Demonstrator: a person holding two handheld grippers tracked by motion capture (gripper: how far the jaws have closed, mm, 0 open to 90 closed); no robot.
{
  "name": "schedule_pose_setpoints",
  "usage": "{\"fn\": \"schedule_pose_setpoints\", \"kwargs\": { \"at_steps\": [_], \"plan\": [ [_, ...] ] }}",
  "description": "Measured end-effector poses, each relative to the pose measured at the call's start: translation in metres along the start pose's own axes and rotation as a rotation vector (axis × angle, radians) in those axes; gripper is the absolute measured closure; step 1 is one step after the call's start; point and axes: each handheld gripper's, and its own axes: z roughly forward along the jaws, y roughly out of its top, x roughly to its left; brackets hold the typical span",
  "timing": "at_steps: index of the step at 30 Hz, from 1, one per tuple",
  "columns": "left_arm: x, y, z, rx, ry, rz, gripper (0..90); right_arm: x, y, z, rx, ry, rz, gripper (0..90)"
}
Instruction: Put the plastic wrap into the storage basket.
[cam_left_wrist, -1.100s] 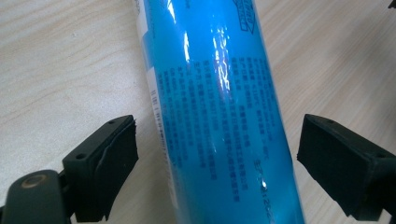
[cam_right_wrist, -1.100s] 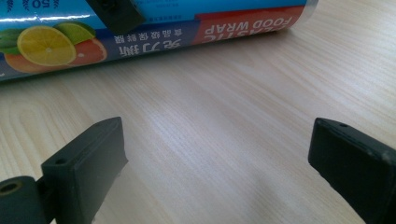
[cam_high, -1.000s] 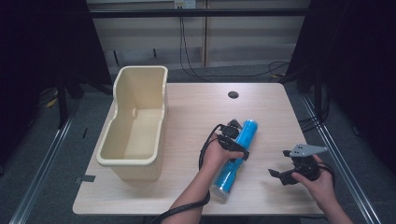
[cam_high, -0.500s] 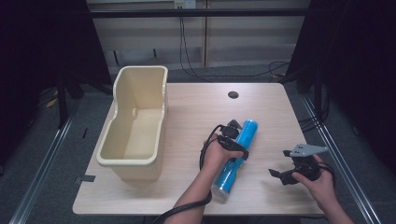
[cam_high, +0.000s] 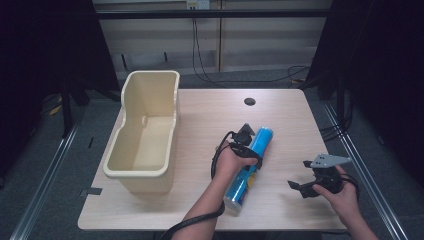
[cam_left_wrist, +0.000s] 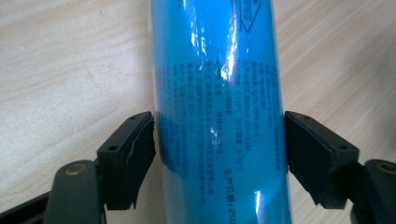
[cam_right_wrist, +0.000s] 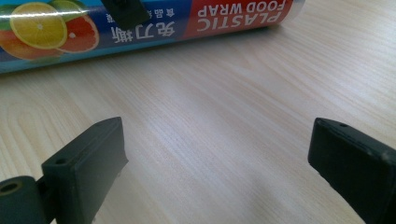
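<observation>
A long blue tube of plastic food wrap (cam_high: 260, 142) lies on the wooden table (cam_high: 200, 115), pointing away from me and slightly right. My left gripper (cam_high: 249, 151) reaches down over its middle. In the left gripper view the tube (cam_left_wrist: 219, 93) stands between the jaws of my left gripper (cam_left_wrist: 219, 144); they have just been closing, and both pads now touch its sides. To the right, my right gripper (cam_high: 299, 187) hovers low over bare wood, open. In the right gripper view my right gripper (cam_right_wrist: 215, 154) has nothing between its jaws, and the tube's printed label (cam_right_wrist: 140, 23) lies ahead.
A cream plastic bin (cam_high: 137, 172) stands on the table's left side, open at the top. A small round cable hole (cam_high: 249, 101) sits near the far edge. Dark floor and cables surround the table.
</observation>
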Motion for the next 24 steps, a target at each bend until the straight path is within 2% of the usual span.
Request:
{"fn": "schedule_pose_setpoints", "kwargs": {
  "at_steps": [4,5,6,8,9,11,12,13,18,20,24],
  "plan": [
    [-0.0007,0.0007,0.0070,0.012,0.003,-0.009,25.0,0.0002,0.0002,0.0010,0.001,0.004,-0.003,3.8],
    [-0.0011,0.0013,0.0093,0.028,0.006,-0.029,25.3,0.0005,0.0002,0.0008,0.001,0.004,-0.003,3.9],
    [-0.0006,0.0019,0.0097,0.033,0.009,-0.018,26.1,0.0004,0.0003,0.0006,0.000,0.004,-0.005,3.9],
    [-0.0007,0.0029,0.0106,0.037,0.001,-0.037,27.5,0.0002,0.0002,0.0000,0.001,0.002,-0.002,3.9],
    [-0.0014,0.0035,0.0108,0.043,-0.004,-0.054,29.9,0.0000,0.0000,0.0001,0.001,0.001,0.000,3.9],
    [-0.0027,0.0046,0.0111,0.052,0.007,-0.053,31.1,-0.0001,0.0000,0.0003,0.000,0.001,0.001,3.9],
    [-0.0019,0.0053,0.0111,0.057,0.007,-0.037,31.2,-0.0001,0.0001,0.0003,0.000,0.001,0.000,3.9],
    [-0.0038,0.0054,0.0111,0.060,0.019,-0.071,31.4,0.0000,0.0002,0.0003,-0.001,0.001,-0.002,3.9],
    [-0.0045,0.0062,0.0111,0.064,0.023,-0.077,32.1,0.0013,0.0013,0.0006,-0.005,0.002,-0.004,3.9],
    [-0.0045,0.0052,0.0096,0.083,0.025,-0.102,32.2,0.0013,0.0013,0.0009,-0.004,0.003,-0.004,3.9],
    [-0.0010,0.0036,0.0054,0.112,0.022,-0.114,32.3,0.0007,0.0012,0.0014,-0.006,0.006,0.000,3.9]
  ]
}}
